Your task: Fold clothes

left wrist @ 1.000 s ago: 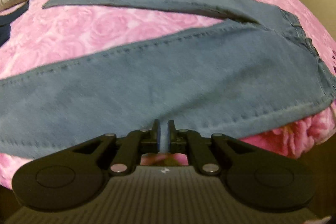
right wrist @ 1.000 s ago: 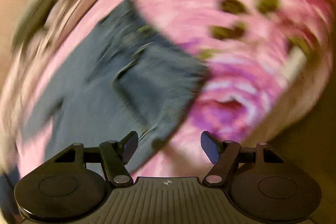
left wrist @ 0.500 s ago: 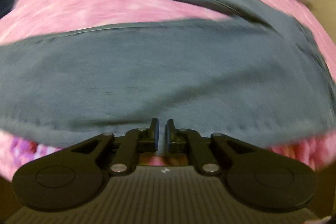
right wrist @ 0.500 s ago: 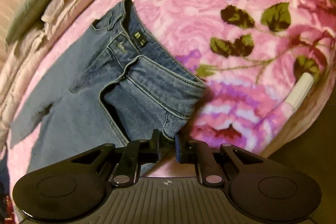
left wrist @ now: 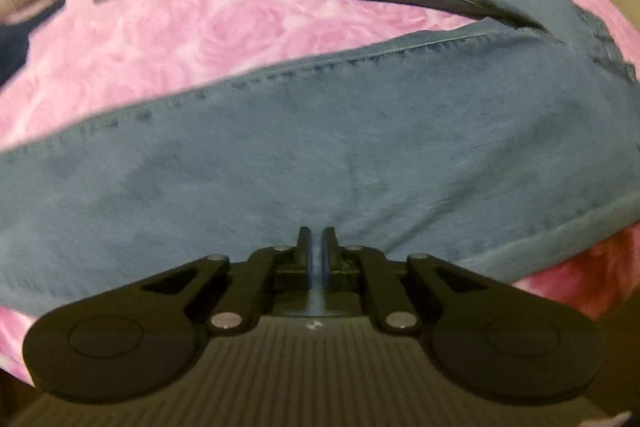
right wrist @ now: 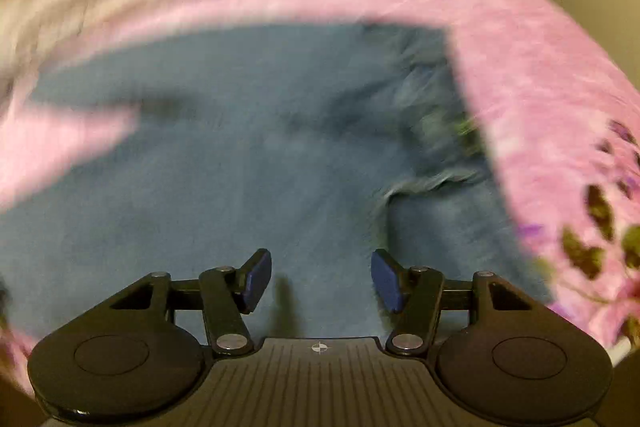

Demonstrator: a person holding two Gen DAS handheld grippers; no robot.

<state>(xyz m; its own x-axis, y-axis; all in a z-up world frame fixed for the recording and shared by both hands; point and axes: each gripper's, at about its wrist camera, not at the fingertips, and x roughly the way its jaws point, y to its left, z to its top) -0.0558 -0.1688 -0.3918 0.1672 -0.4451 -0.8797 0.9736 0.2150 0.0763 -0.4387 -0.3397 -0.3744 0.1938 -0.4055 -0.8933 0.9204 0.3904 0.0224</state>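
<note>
- Left wrist view: the left gripper [left wrist: 317,247] at lower centre is clenched on the near edge of the jeans [left wrist: 320,155], which spread across the pink blanket [left wrist: 192,39].
- Right wrist view, blurred: the right gripper [right wrist: 321,281] is released, hovering over the jeans [right wrist: 224,155] filling mid-frame.

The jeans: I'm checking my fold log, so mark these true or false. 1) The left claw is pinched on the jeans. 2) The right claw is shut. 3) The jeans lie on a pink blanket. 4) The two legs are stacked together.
1) The left claw is pinched on the jeans: true, denim shows between its closed fingers.
2) The right claw is shut: false, it is open over the denim.
3) The jeans lie on a pink blanket: true.
4) The legs are stacked: false, they are spread apart, with blanket between them.
</note>
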